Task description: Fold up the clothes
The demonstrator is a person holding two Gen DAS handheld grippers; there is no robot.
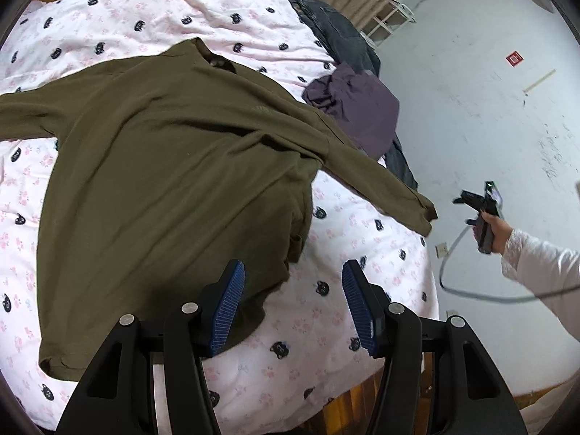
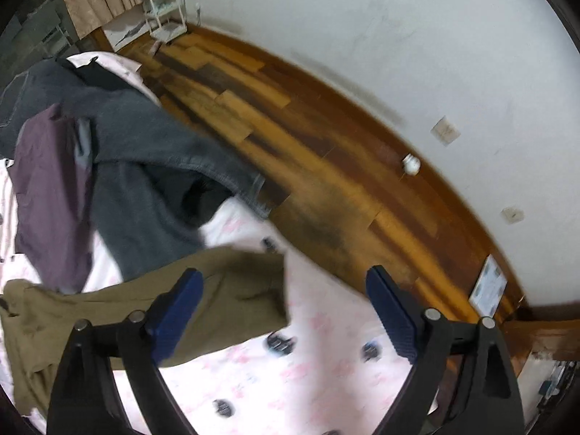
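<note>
My right claw [image 2: 282,311] gapes empty over the shirt [image 1: 174,166] sleeve [image 2: 232,290], which runs leftward; my left claw [image 1: 291,301], half-spread, is farther off.

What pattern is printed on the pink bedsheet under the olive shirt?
Small dark cat faces and pale pink flowers on the bedsheet, clearest in the left wrist view.

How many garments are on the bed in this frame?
3: an olive long-sleeved shirt spread flat mid-bed, a purple garment crumpled at the bed's edge, and dark grey jeans heaped beside and under it. More may be hidden beneath the heap.
</note>
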